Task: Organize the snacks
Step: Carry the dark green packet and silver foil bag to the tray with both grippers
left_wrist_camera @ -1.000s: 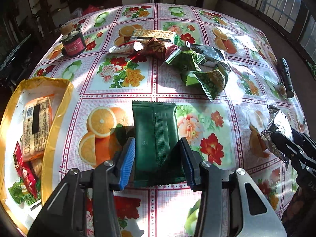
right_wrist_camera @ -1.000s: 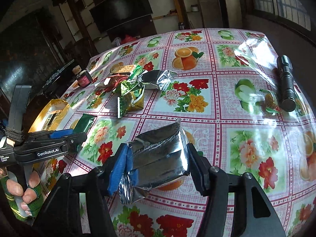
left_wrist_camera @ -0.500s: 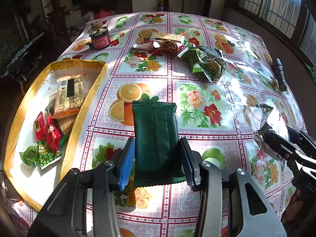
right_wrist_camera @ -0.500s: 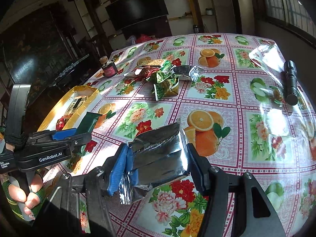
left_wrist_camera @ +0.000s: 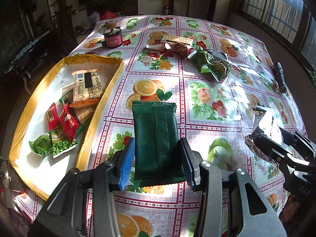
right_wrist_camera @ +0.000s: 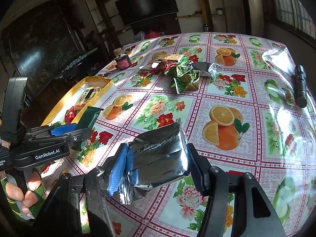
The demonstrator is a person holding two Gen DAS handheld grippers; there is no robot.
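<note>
Both raised packets [left_wrist_camera: 156,138], one tray [left_wrist_camera: 102,102]

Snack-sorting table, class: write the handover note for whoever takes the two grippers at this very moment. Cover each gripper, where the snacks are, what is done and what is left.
Left gripper: shut on the dark green packet, held above the tablecloth beside the tray.
Right gripper: shut on the silver foil packet, also held over the cloth.
Yellow-rimmed tray, on the left: already holds several packets, among them a beige one, red ones and green pea ones.
Done: those packets are in the tray.
Left: put both held packets in, then fetch the loose pile of snacks at the far side.
A jar and a torch also sit on the table.
</note>
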